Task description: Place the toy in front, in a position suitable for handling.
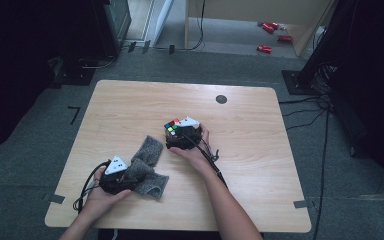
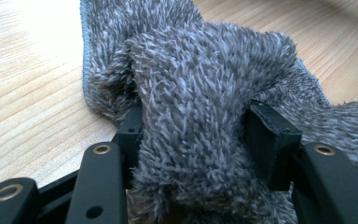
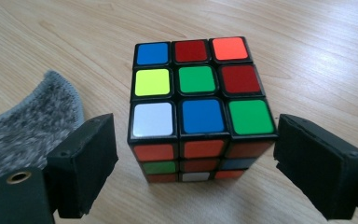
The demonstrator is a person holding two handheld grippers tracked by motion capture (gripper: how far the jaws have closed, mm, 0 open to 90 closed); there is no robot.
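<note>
Left gripper (image 2: 193,135) clamped on bunched grey cloth (image 2: 205,93), front-left of table (image 1: 130,105). Right gripper (image 3: 193,163) wide open, puzzle cube (image 3: 198,102) dead centre between pads, untouched. You're lined up, right hand nearer.

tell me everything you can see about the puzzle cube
The puzzle cube is a scrambled three-by-three with black plastic edges and glossy stickers in blue, red, orange, yellow, green and white. It stands flat on the wooden table, just beyond the grey cloth. The right gripper has a jaw on either side, not yet touching it.
</note>
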